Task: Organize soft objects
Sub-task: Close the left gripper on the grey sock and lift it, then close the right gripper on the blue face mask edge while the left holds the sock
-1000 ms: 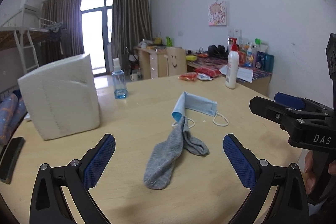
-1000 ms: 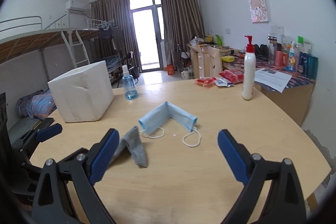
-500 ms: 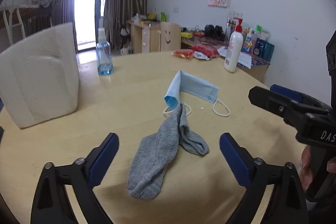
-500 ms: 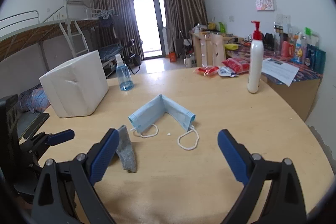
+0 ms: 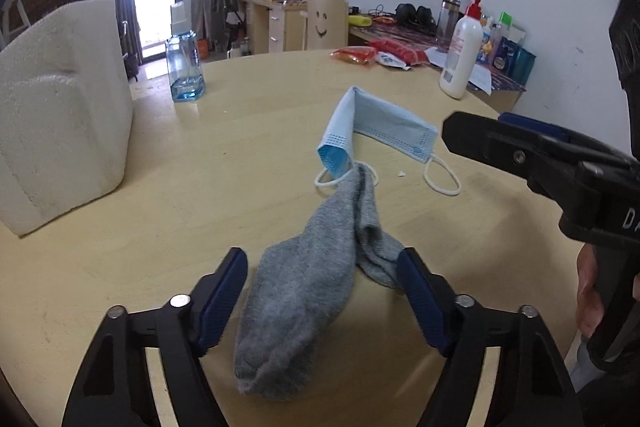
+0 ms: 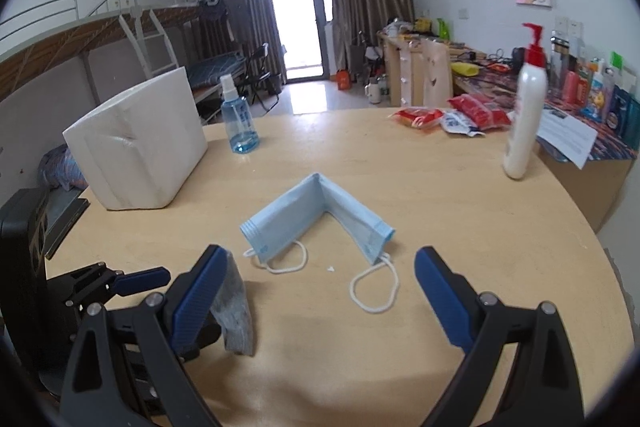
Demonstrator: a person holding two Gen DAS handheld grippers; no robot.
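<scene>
A white foam box (image 5: 60, 115) stands on the left side of the round wooden table (image 5: 224, 155). A clear blue spray bottle (image 5: 184, 63) stands just behind and to the right of it.

The left gripper (image 5: 320, 291) is wide open and holds nothing. Its blue-padded fingers (image 5: 224, 291) sit on either side of the grey sock (image 5: 312, 291); contact with the sock cannot be determined. The sock lies flat on the table, folded in a V, with its far end touching one ear loop of the face mask (image 5: 372, 127).

The light blue face mask lies near the table centre, bent into an angle, both white loops resting on the table.

The right gripper (image 6: 320, 291) is wide open and empty, positioned in front of the mask and apart from it.

A white pump bottle (image 6: 524, 123) stands upright near the right table edge, with red snack packets (image 6: 448, 115) beside it.
</scene>
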